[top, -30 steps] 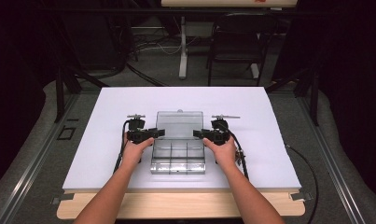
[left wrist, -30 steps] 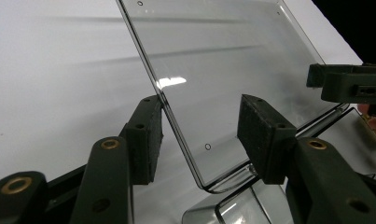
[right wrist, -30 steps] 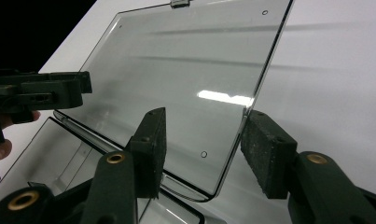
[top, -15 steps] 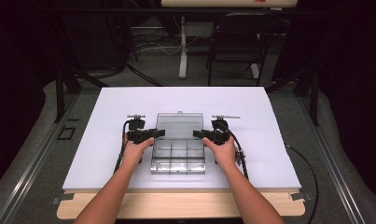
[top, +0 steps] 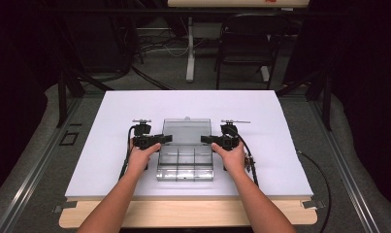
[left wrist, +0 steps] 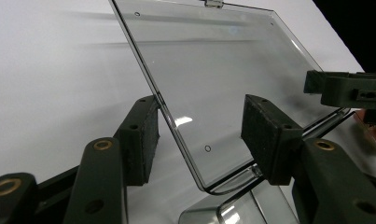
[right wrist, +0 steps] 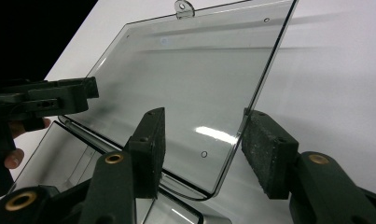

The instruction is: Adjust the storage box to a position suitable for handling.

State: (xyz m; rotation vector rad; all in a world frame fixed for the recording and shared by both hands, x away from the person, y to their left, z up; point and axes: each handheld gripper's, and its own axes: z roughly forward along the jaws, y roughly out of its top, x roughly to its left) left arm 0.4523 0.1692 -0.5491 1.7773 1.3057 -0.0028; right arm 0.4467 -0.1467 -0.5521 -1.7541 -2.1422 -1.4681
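Clear box sits mid-table, a little toward your side, with its lid swung open and tilted back away from you. Compartments show through the base in the high view.

Your left gripper is at the lid's left edge, your right gripper at its right edge, the two facing each other across the lid.

Left gripper view: the lid's edge runs between the jaws. It lies against or just beside the left pad; the right pad stands off from the plastic. The jaws have just been opening with the lid edge between them, so the left gripper is released, not clamping.

Right gripper view: the lid edge passes between the jaws here too. It meets the front corner of the right pad; the left pad sits over the lid face, and you cannot tell whether it presses. Grip state on the right: cannot tell.

The latch tab is on the lid's far edge. Your left gripper shows across the lid in this view.
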